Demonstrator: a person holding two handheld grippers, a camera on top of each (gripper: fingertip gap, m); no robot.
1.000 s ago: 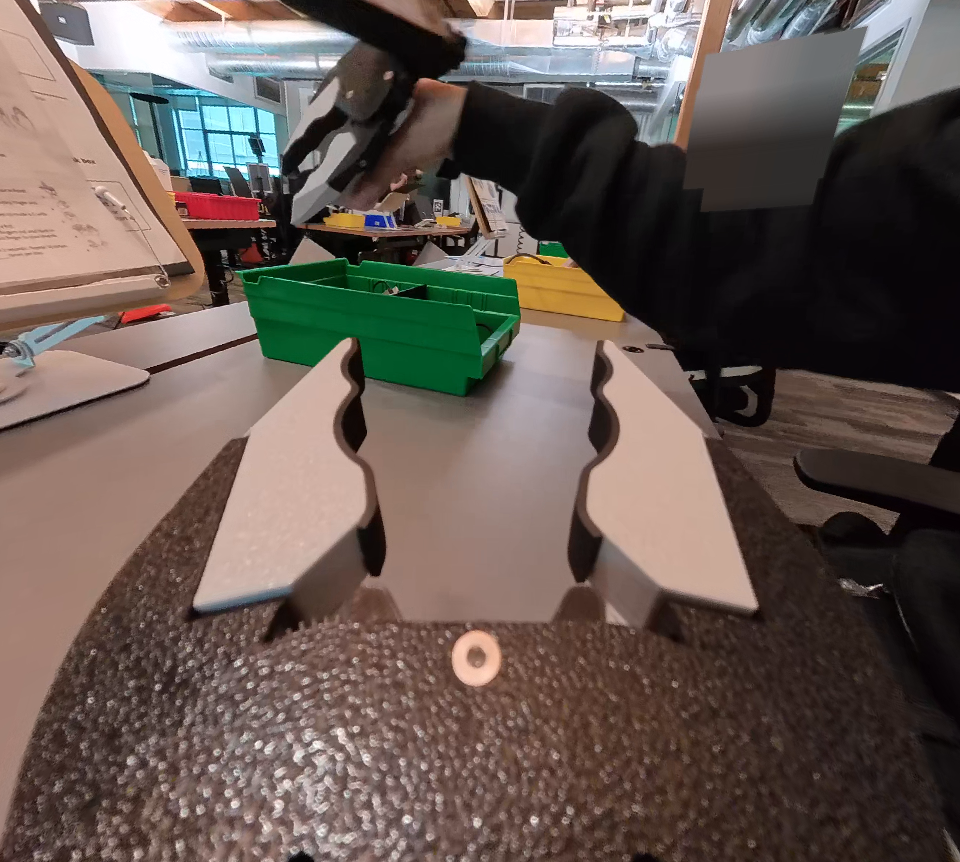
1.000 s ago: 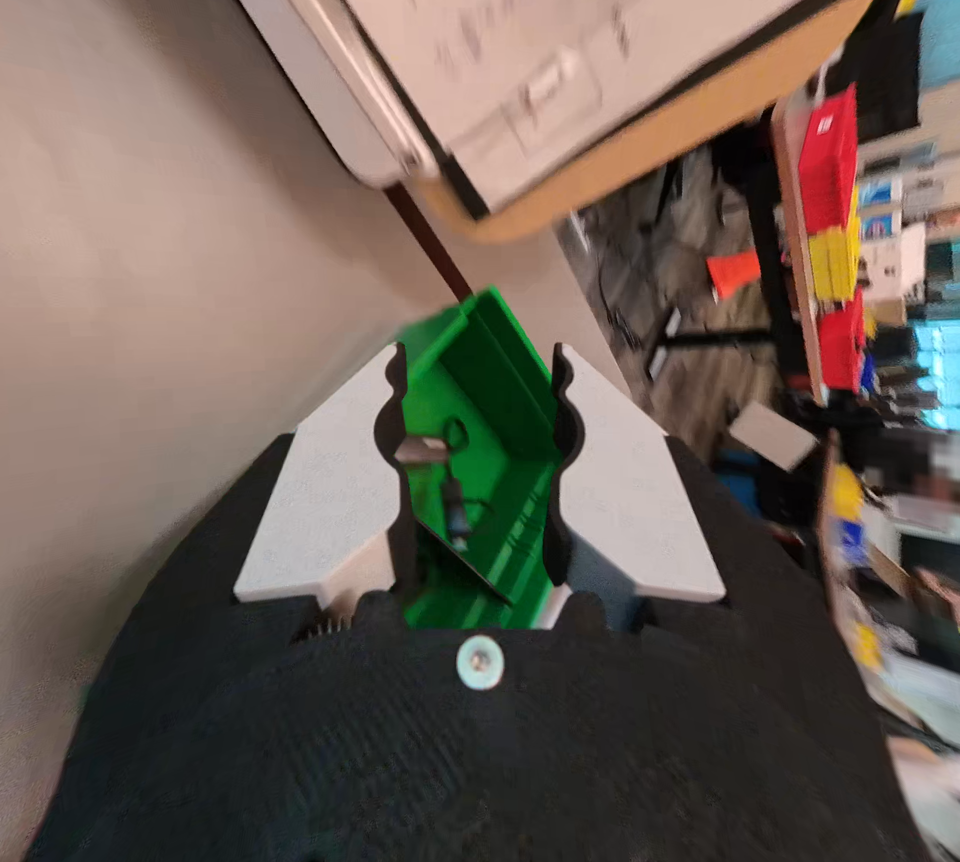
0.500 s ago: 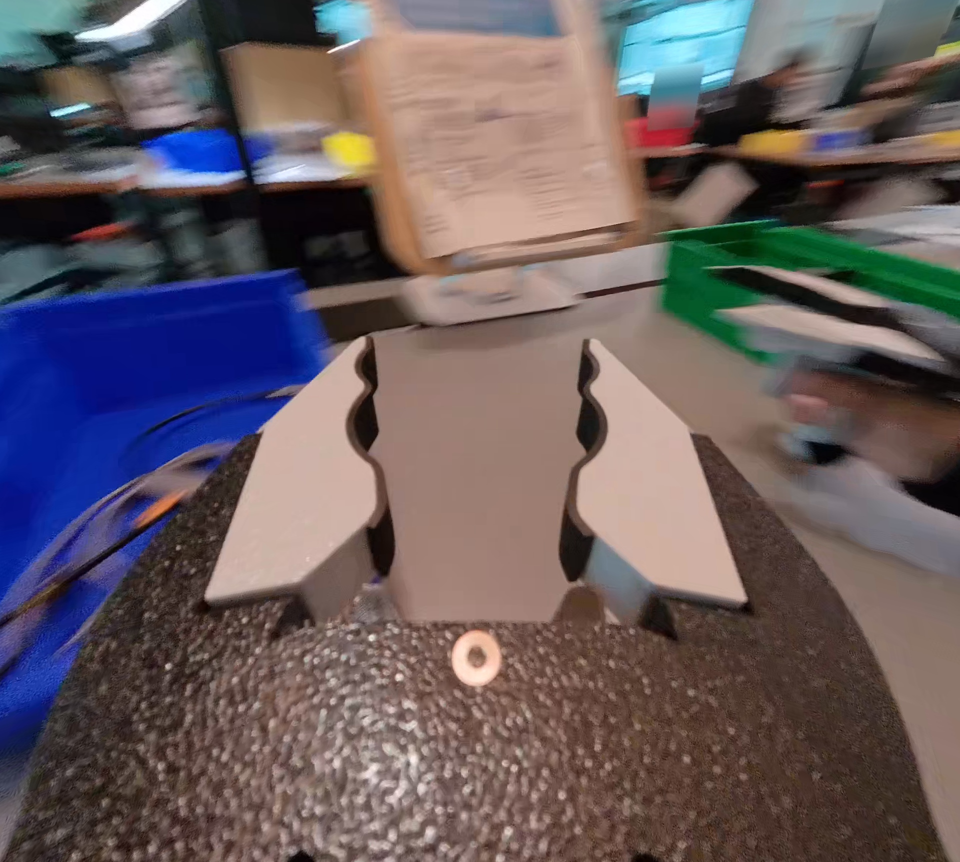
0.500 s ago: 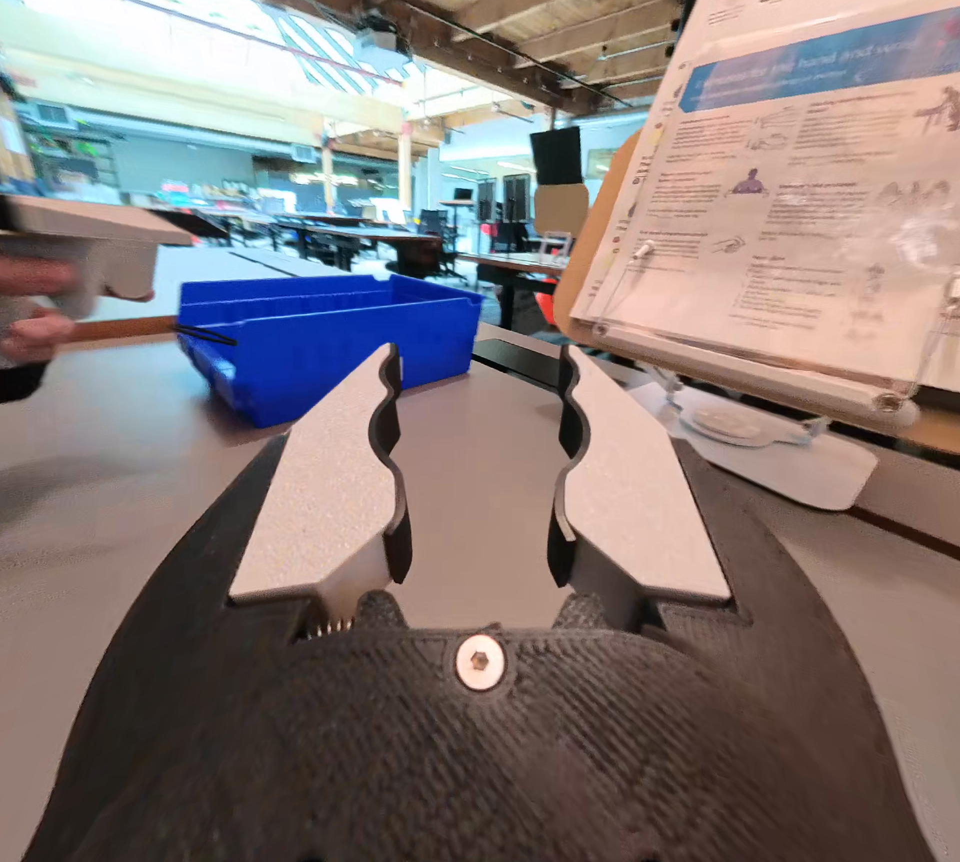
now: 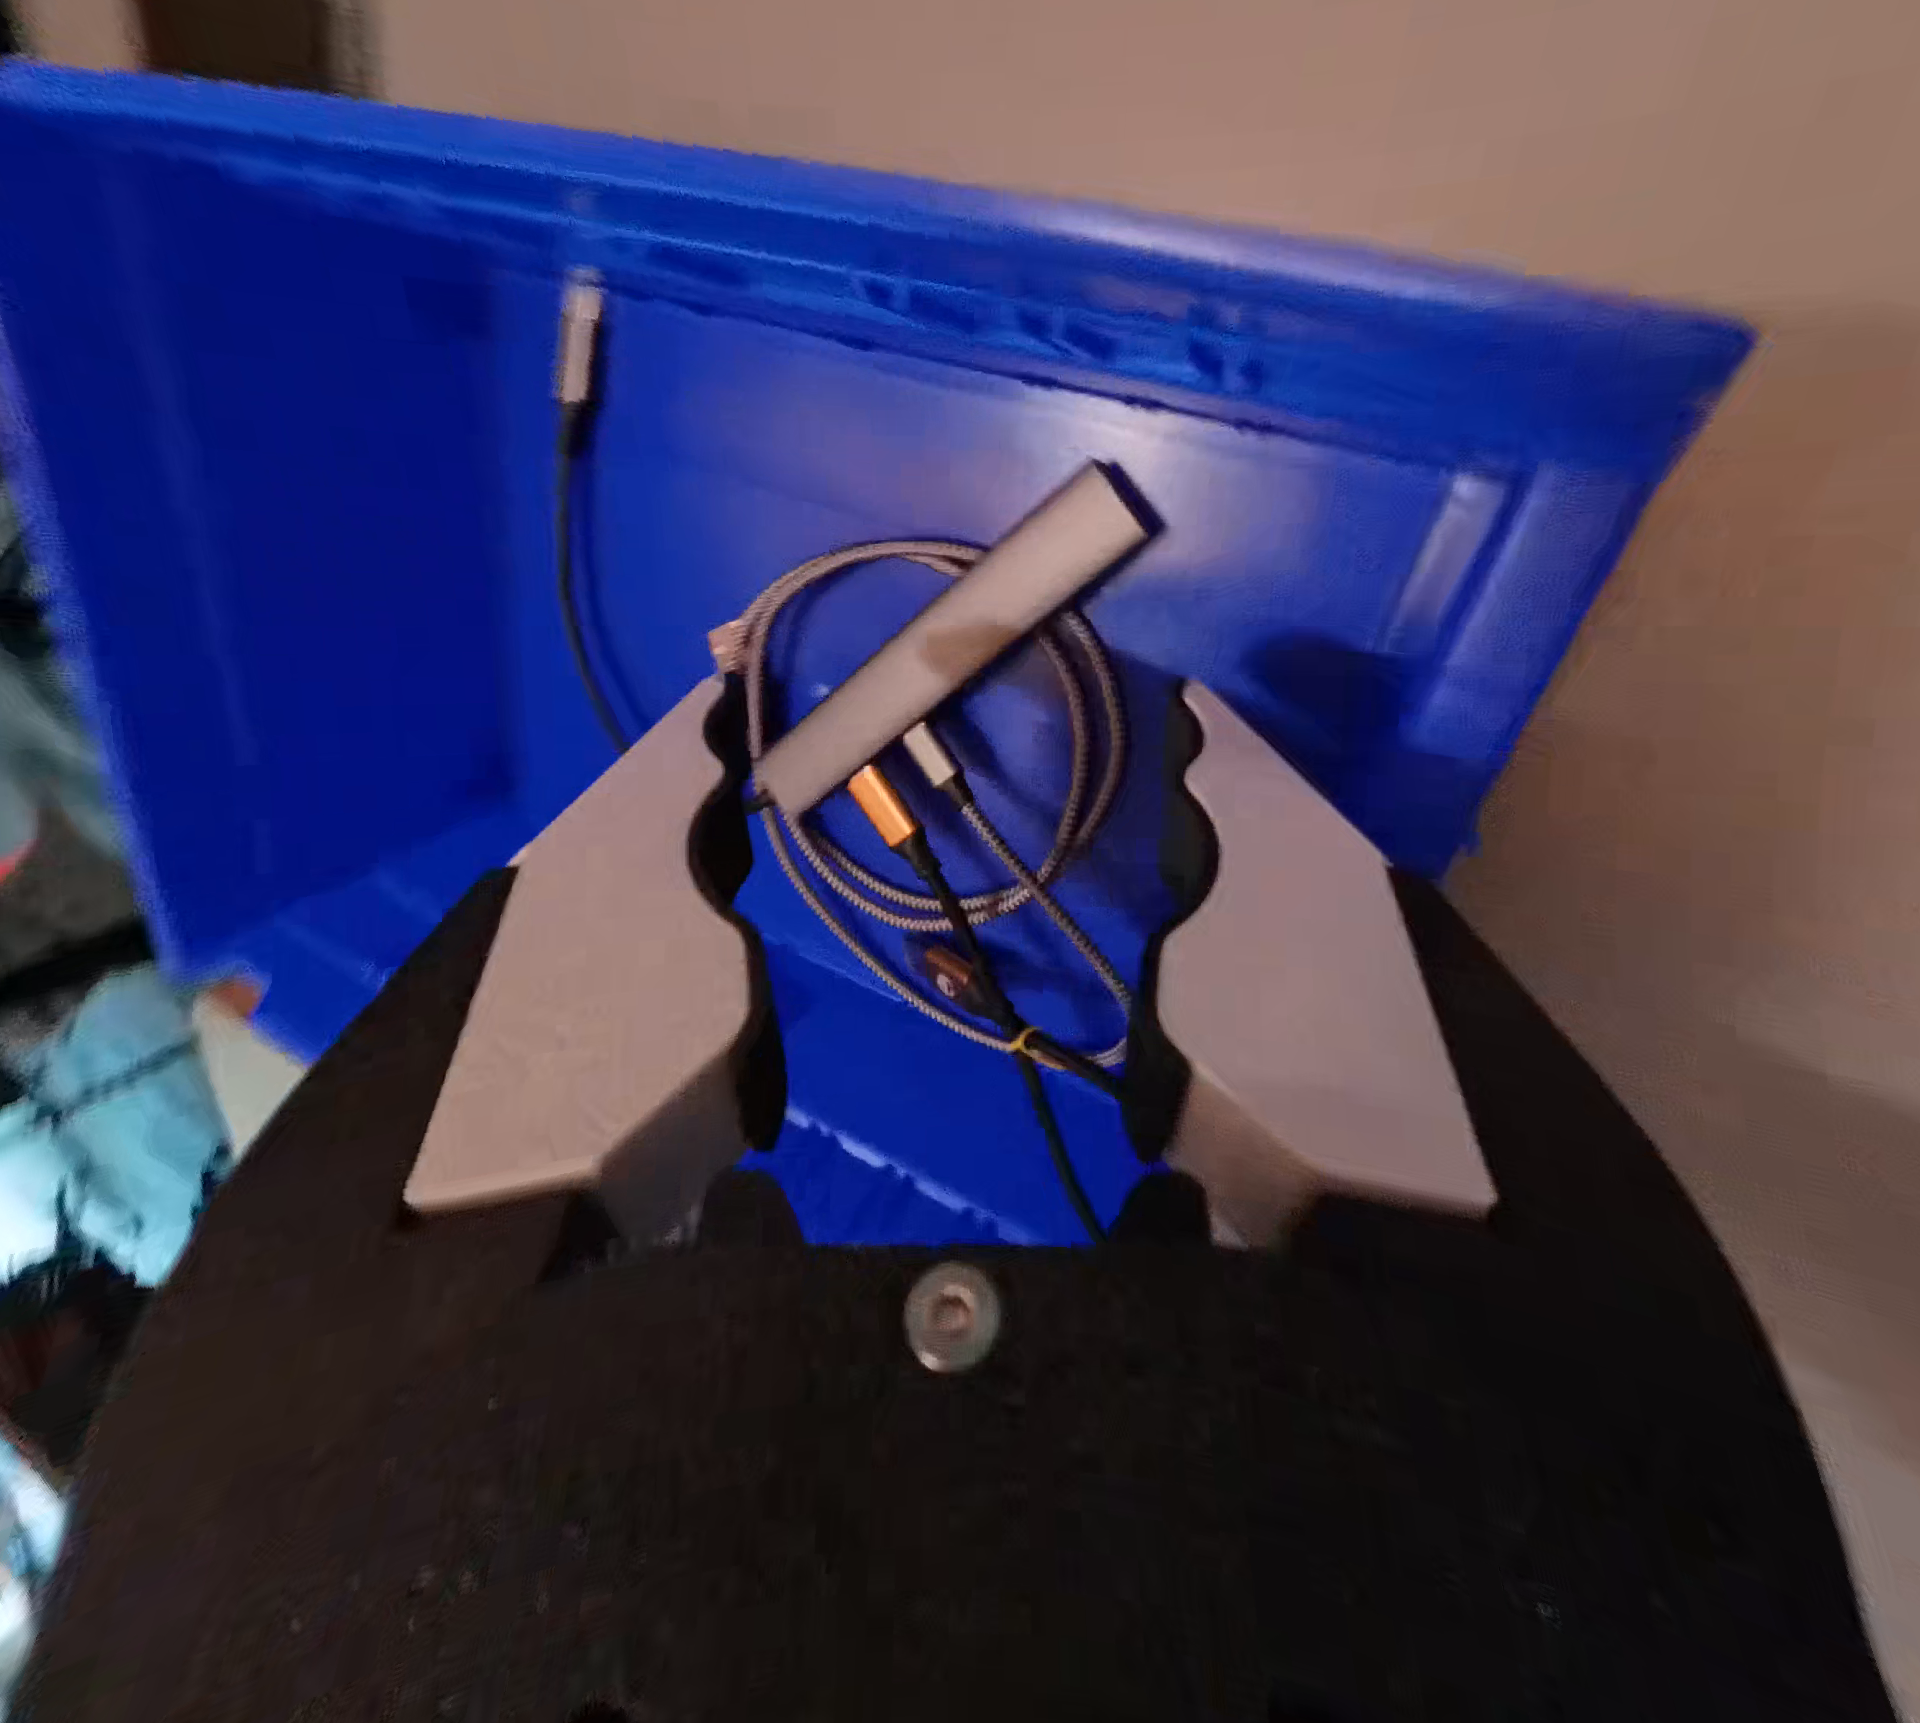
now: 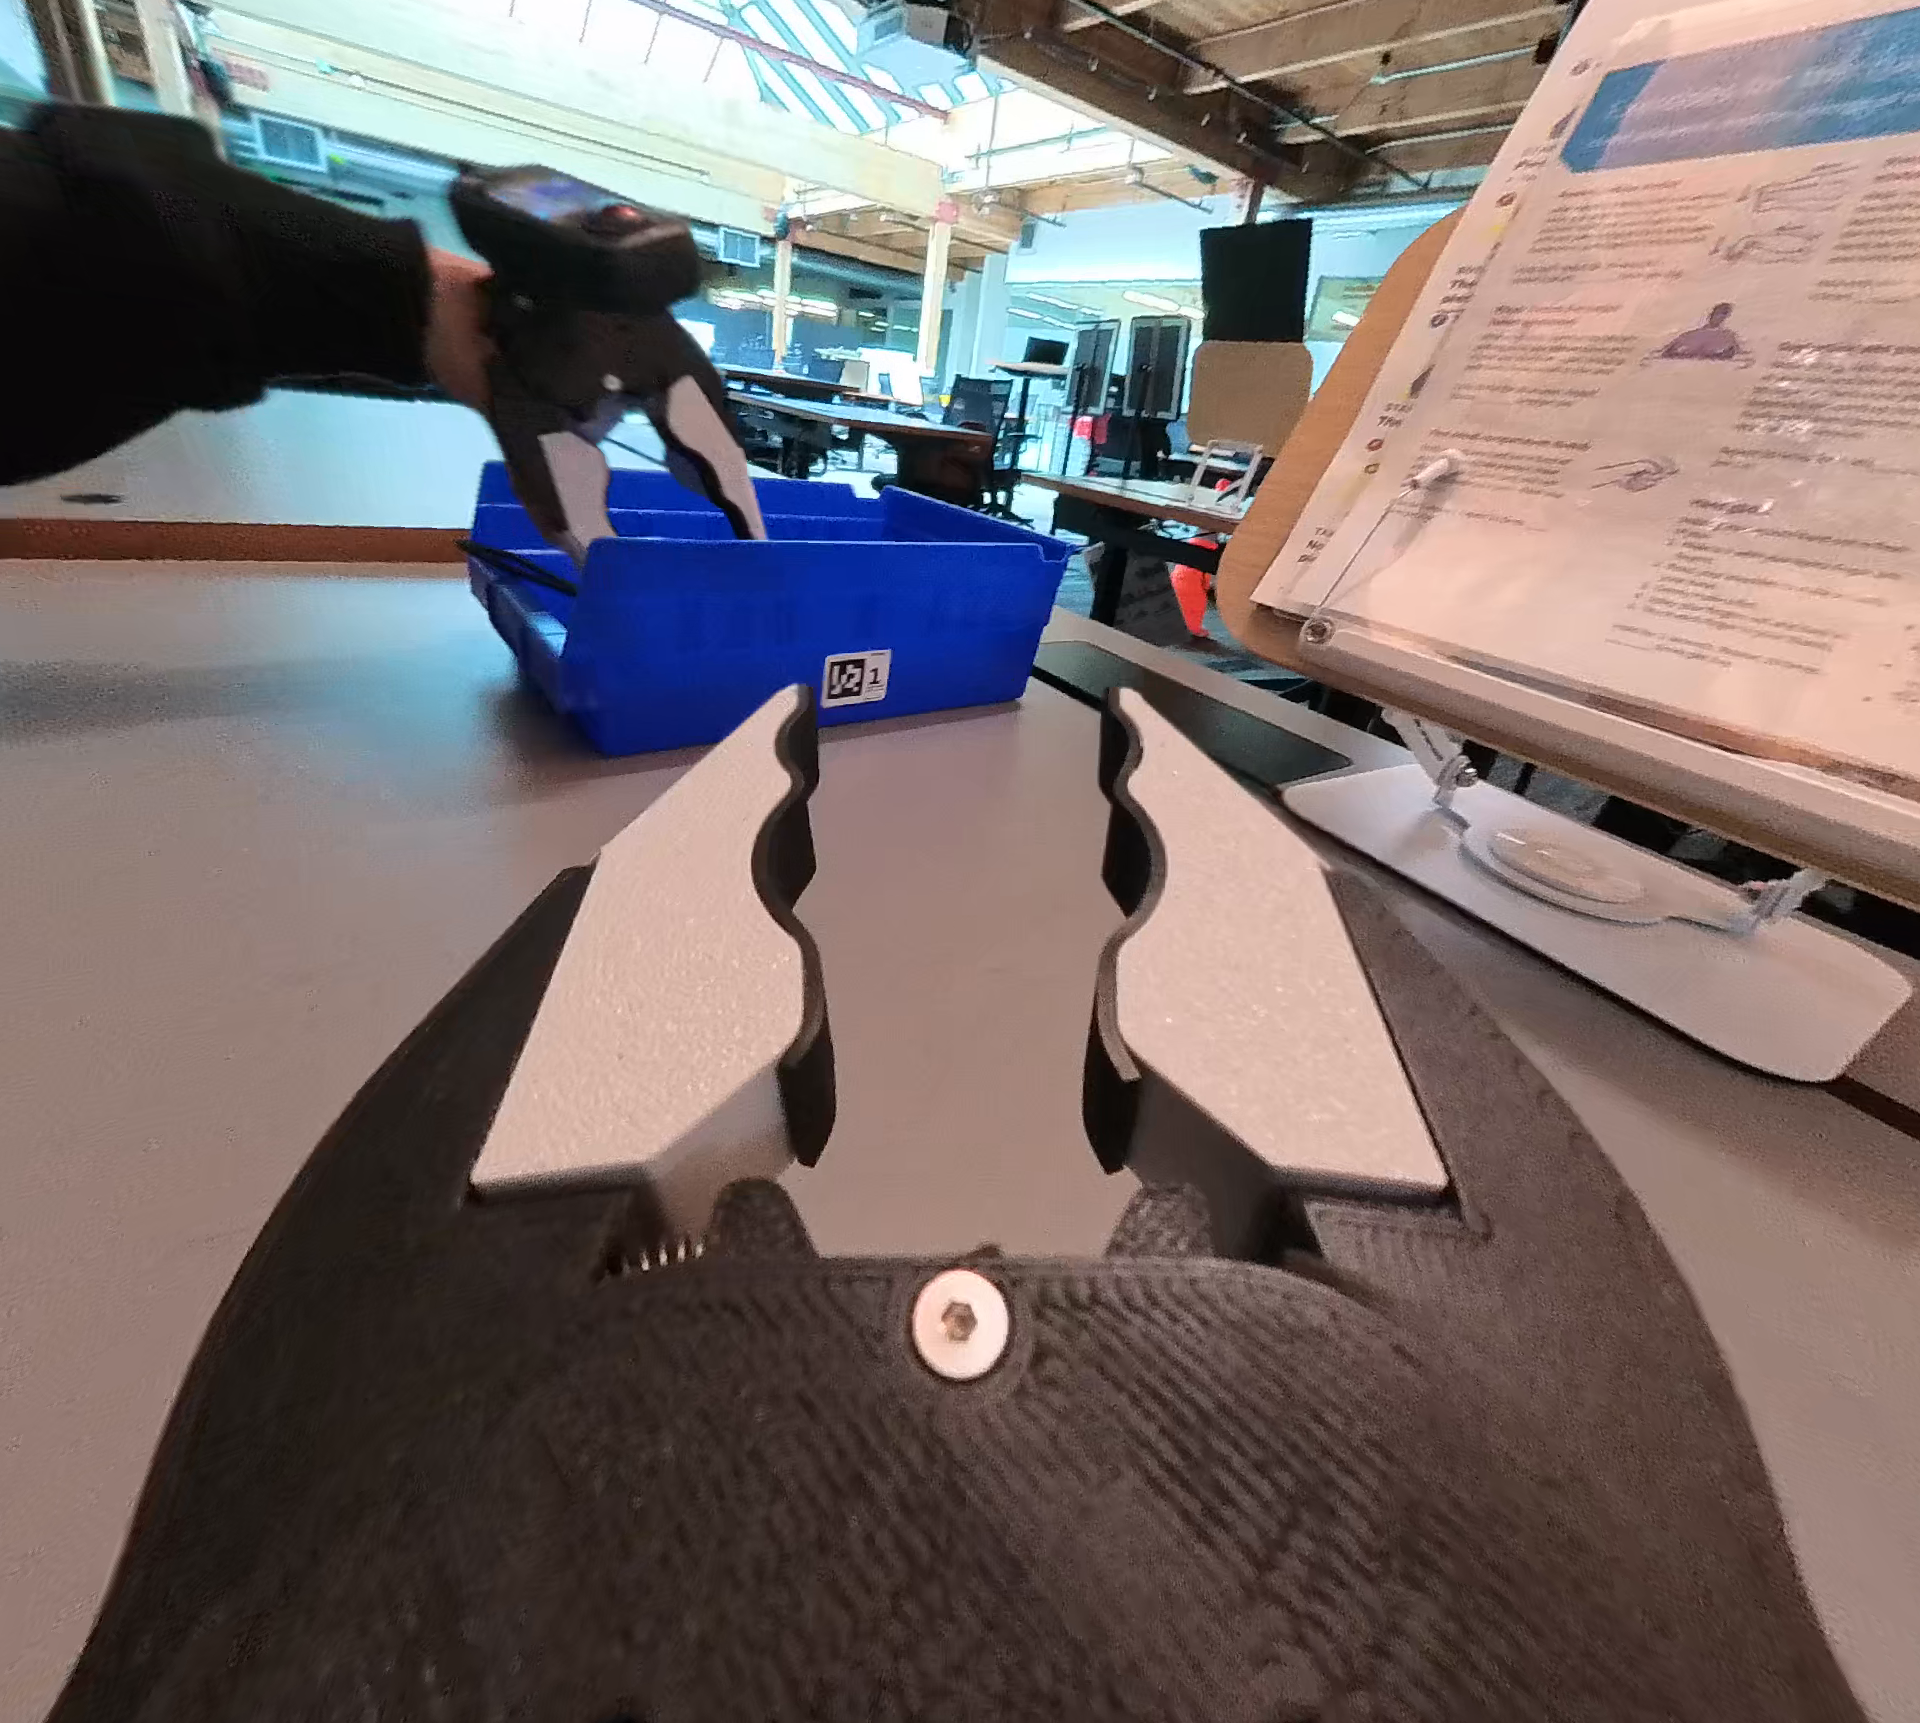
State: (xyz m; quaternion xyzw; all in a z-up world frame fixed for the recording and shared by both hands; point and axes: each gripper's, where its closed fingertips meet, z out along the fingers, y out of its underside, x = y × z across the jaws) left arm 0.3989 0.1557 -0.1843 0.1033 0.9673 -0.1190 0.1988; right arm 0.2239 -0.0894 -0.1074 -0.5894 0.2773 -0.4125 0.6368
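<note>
My left gripper (image 5: pixel 951 707) is open and empty, pointing down into a blue bin (image 5: pixel 312 468). In the bin lie a grey bar-shaped hub (image 5: pixel 956 634), a coiled grey braided cable (image 5: pixel 1091 738), an orange-tipped plug (image 5: pixel 883 806) and a thin black cable (image 5: pixel 569 468). The hub lies between my fingertips, apart from them. In the right wrist view the left gripper (image 6: pixel 665 520) dips into the blue bin (image 6: pixel 790 624). My right gripper (image 6: pixel 956 707) is open and empty, low over the grey table (image 6: pixel 208 842).
A document stand with a printed sheet (image 6: pixel 1683 385) on a white base (image 6: pixel 1621 925) stands at the right of my right gripper. The bin bears a small white tag (image 6: pixel 855 678) on its near wall. Desks and chairs stand far behind. There is about 30 centimeters between the tips of the two grippers. The orange-tipped plug (image 5: pixel 883 806) sits 7 centimeters or so from the ends of my left fingers.
My left gripper swung from the green bin past the document stand and now tilts down into the blue bin. My right gripper swung away from the green bin and now rests level over the table.
</note>
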